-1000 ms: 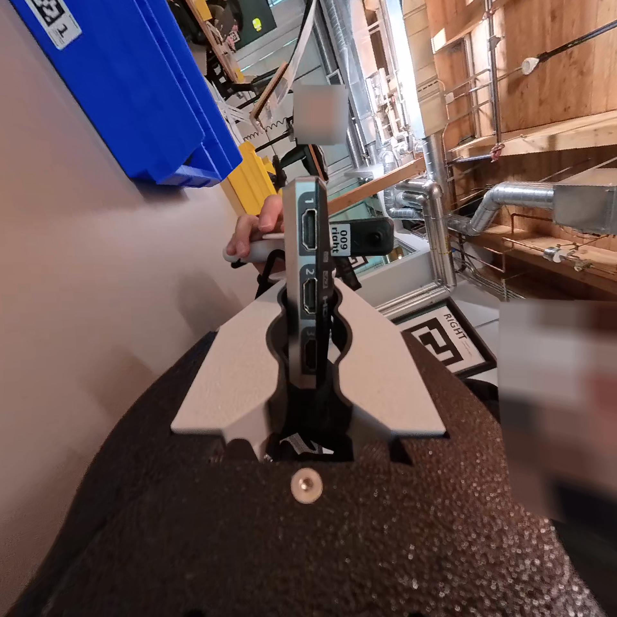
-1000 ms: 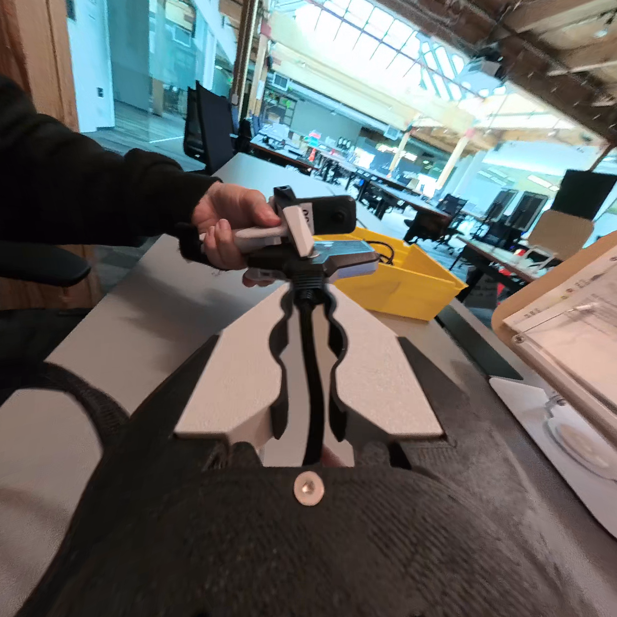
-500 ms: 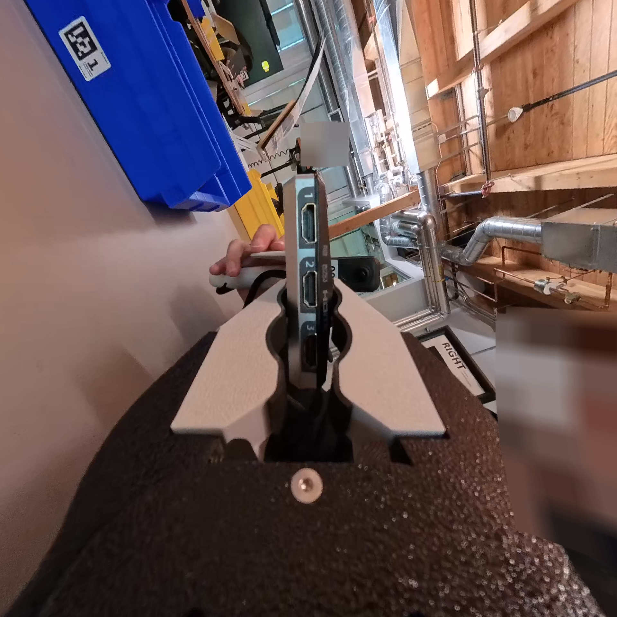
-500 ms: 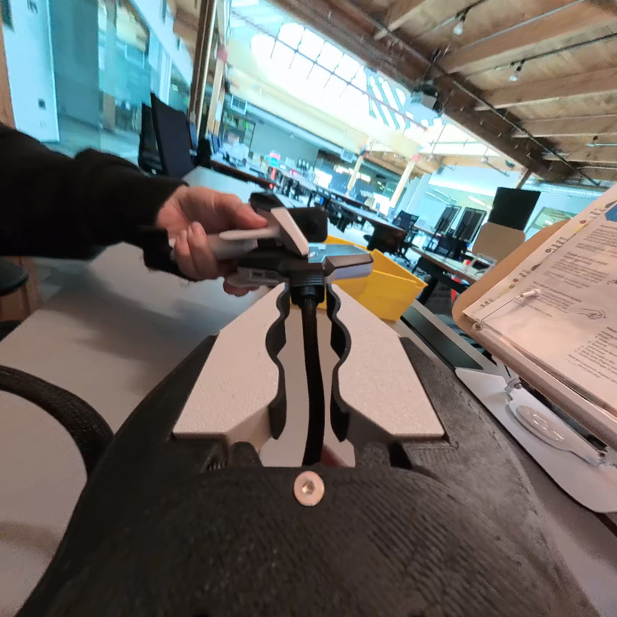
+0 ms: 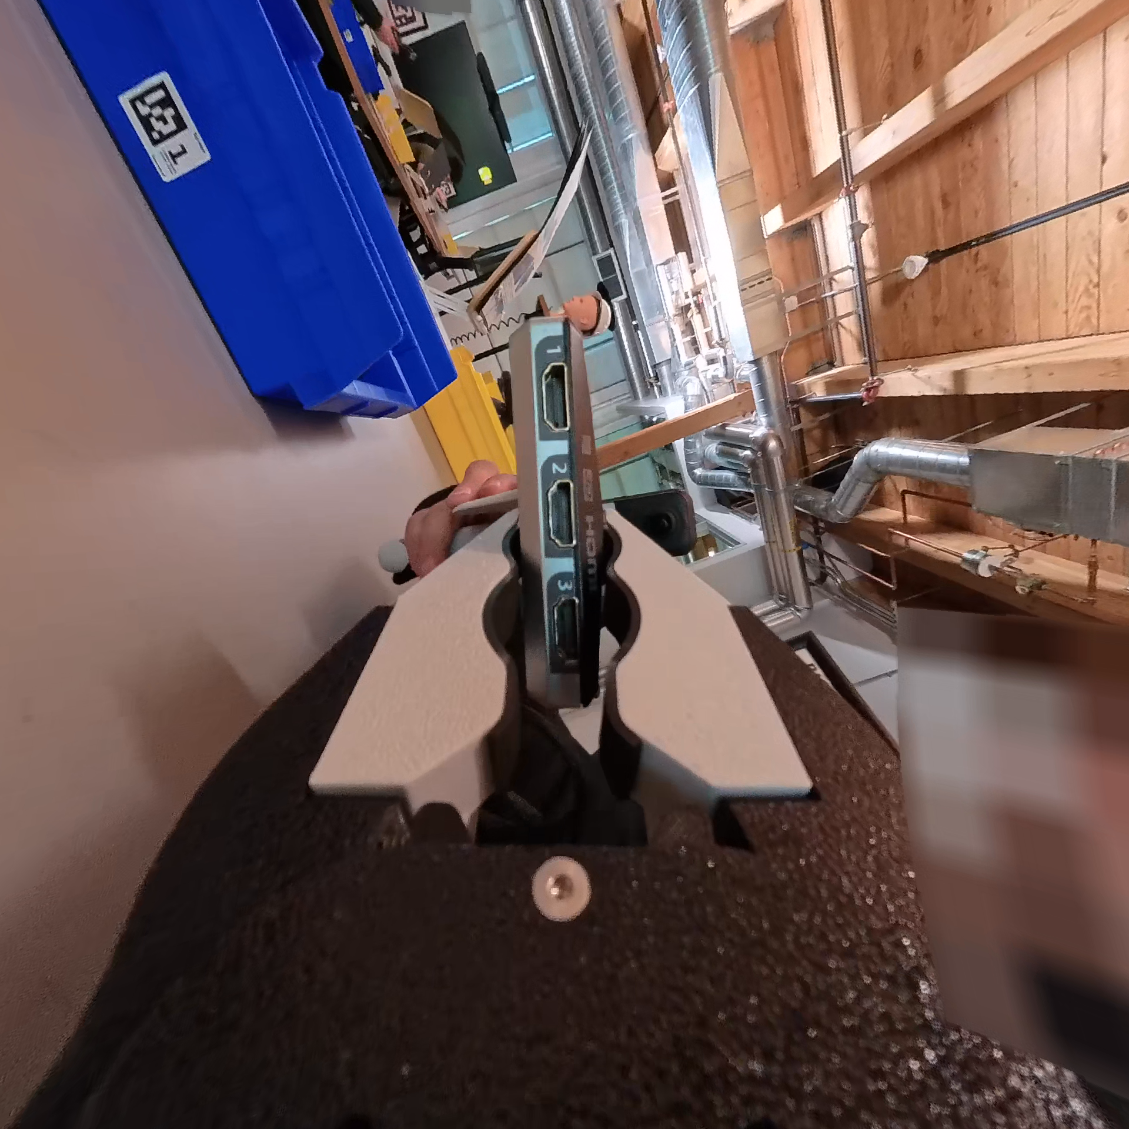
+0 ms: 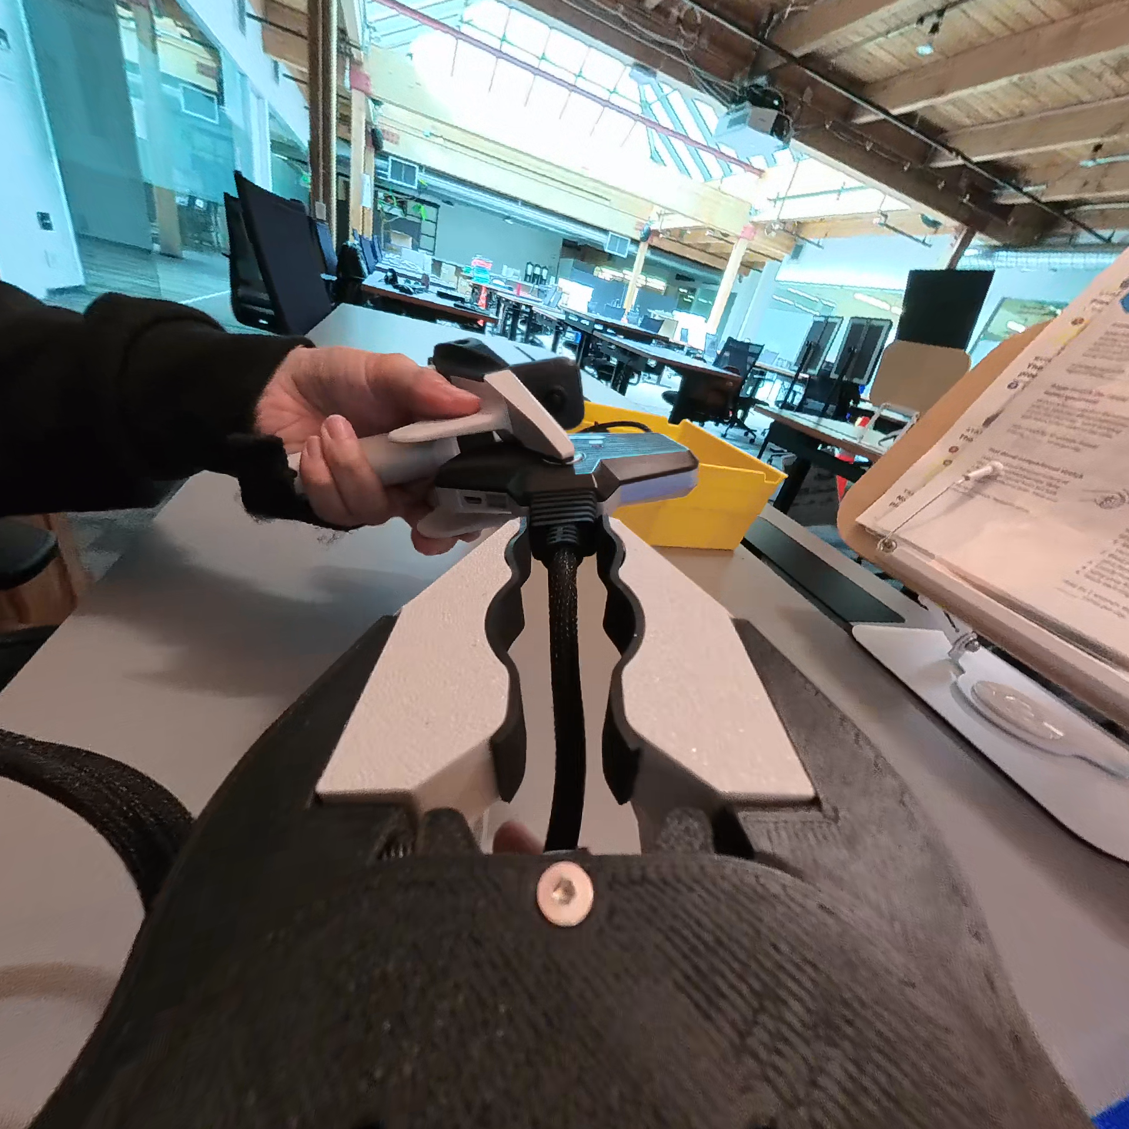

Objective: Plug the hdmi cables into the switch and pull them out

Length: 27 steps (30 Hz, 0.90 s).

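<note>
blue plastic bin (image 5: 263, 201): one, far left on the pale table (image 5: 122, 489), well apart from the work
left gripper (image 5: 559, 617): pale fingers clamped on both flat faces of the flat grey metal-look HDMI switch box (image 5: 553, 507), held off the table
switch ports: three counted along the edge facing the left wrist camera, all three empty
switch handling: looks light, rigid, smooth-sided, so could slip or twist under plug force; squeeze the broad faces, leave the port edges free
right gripper (image 6: 565, 647): fingers only partly closed, black braided HDMI cable (image 6: 565, 660) running between; contact unclear, cannot tell if gripped
cable plug (image 6: 562, 501): one, seated in the switch's near edge in the right wrist view
cable handling: cord bends, plug stiff; take the ribbed plug body, pull straight
yellow plastic bin (image 6: 702, 489): one, behind the switch
</note>
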Each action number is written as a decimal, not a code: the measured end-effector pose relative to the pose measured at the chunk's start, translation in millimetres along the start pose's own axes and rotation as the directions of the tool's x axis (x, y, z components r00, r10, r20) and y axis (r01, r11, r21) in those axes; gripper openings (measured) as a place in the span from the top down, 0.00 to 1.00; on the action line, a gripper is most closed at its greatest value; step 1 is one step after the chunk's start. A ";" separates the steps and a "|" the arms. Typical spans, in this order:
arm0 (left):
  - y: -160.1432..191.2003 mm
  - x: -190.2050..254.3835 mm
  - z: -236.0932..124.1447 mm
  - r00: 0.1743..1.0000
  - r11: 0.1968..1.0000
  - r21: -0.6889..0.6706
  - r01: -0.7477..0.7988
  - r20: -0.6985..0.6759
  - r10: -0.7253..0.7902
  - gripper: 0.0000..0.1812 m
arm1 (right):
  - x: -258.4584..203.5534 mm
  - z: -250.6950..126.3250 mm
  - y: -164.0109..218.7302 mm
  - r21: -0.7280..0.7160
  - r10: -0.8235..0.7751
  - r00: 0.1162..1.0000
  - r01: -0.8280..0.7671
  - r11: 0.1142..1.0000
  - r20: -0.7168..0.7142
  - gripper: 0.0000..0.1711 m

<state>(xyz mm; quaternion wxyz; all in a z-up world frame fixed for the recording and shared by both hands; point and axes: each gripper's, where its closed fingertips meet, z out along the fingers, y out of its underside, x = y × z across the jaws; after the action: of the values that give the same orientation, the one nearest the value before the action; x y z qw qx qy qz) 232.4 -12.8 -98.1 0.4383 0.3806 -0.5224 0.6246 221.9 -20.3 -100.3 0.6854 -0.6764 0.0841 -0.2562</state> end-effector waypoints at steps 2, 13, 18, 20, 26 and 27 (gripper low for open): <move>-1.1 0.7 -0.3 1.000 0.999 0.017 -0.028 0.010 0.028 0.89 | 0.7 -1.0 -0.2 0.011 0.046 0.999 -0.046 0.999 0.014 0.89; -77.2 25.2 -109.8 0.361 0.595 -0.192 -0.781 0.637 0.680 0.75 | 20.0 -20.1 7.1 0.059 0.151 0.988 -0.151 0.987 0.007 0.88; -154.8 -5.5 -267.5 -0.244 0.637 -0.615 -0.465 0.781 0.575 0.76 | 28.5 -26.4 6.4 0.105 0.186 0.982 -0.185 0.977 -0.005 0.88; -160.8 -26.2 -283.8 -0.163 0.684 -0.635 -0.358 0.764 0.624 0.76 | 30.2 -28.4 5.3 0.121 0.196 0.981 -0.194 0.973 -0.001 0.88; -160.6 -94.3 -281.4 -0.059 0.638 -0.759 -0.129 0.648 0.760 0.74 | 33.1 -31.6 7.8 0.130 0.215 0.977 -0.213 0.968 0.001 0.88; -159.2 -106.7 -277.5 -0.030 0.646 -0.756 -0.105 0.651 0.758 0.74 | 33.5 -32.3 8.1 0.130 0.216 0.976 -0.214 0.968 -0.001 0.88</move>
<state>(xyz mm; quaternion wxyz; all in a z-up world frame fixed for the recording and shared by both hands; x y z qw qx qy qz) 412.9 256.0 -192.5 -0.1588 0.3565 -0.9041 0.1743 237.5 -64.9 -102.6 0.7507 -0.6157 0.1454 -0.1903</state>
